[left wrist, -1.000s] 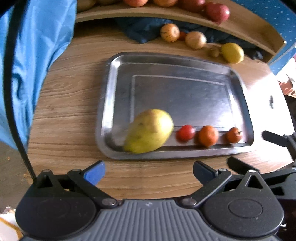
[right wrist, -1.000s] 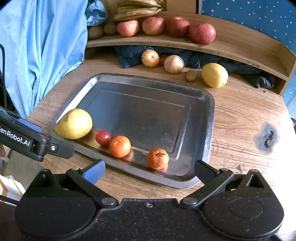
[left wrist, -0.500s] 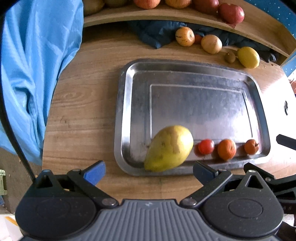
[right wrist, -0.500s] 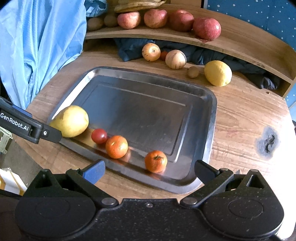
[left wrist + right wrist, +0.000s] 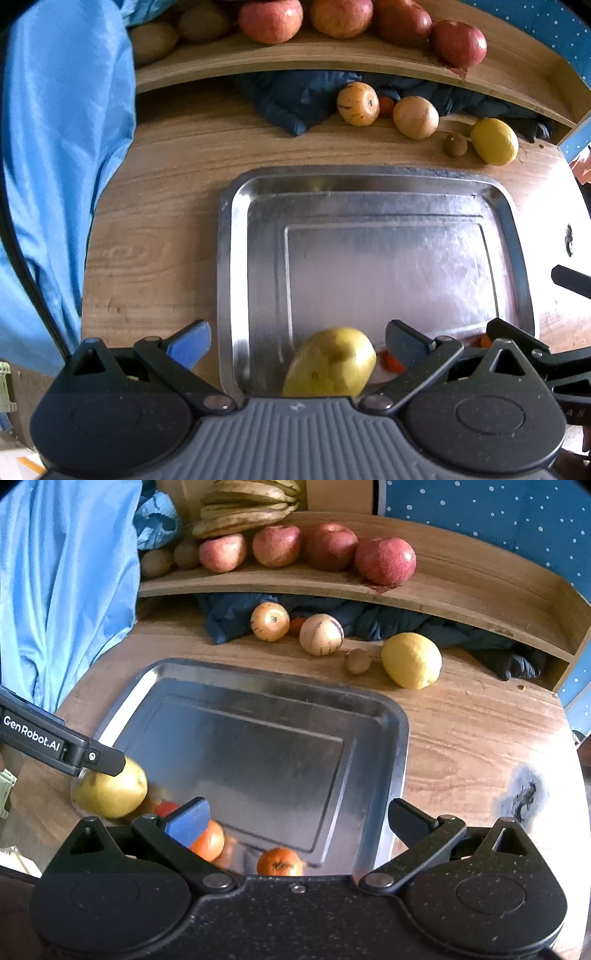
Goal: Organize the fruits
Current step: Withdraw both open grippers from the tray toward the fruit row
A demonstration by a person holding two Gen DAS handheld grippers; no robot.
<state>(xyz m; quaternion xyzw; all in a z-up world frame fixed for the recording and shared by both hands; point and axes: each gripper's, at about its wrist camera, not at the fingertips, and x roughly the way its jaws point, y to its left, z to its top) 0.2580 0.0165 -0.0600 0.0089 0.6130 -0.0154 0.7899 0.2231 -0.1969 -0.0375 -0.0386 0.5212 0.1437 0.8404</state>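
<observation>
Cloth of bright blue (image 5: 62,155) hangs down the far left of both views, beside the wooden counter (image 5: 155,236). Next comes the left tongs (image 5: 297,345), spread wide and holding nothing; between its two tips, at the near left corner of the steel tray (image 5: 225,280), lies a yellow-green pear (image 5: 332,363), untouched by either tip. Just right of the pear in the right wrist view sits a small red tomato (image 5: 166,808), then one orange (image 5: 208,840) partly behind the blue-padded tip, and a second orange (image 5: 279,862) further right, all along the tray's near edge. The right tongs (image 5: 295,821) also stands open and empty, hovering over those oranges.

Beyond the tray, on the counter against a dark blue garment (image 5: 229,618), rest two round pale striped fruits: the left round fruit (image 5: 269,621) and the right round fruit (image 5: 320,634), with something small and orange-red half hidden between them. To their right lies a small brown fruit (image 5: 357,661), and just beside it a lemon (image 5: 411,660). Above, a wooden shelf (image 5: 461,579) carries bananas (image 5: 247,506) at its left and a row of red apples (image 5: 384,560) running rightward. A dark burn mark (image 5: 522,799) stains the counter right of the tray.
</observation>
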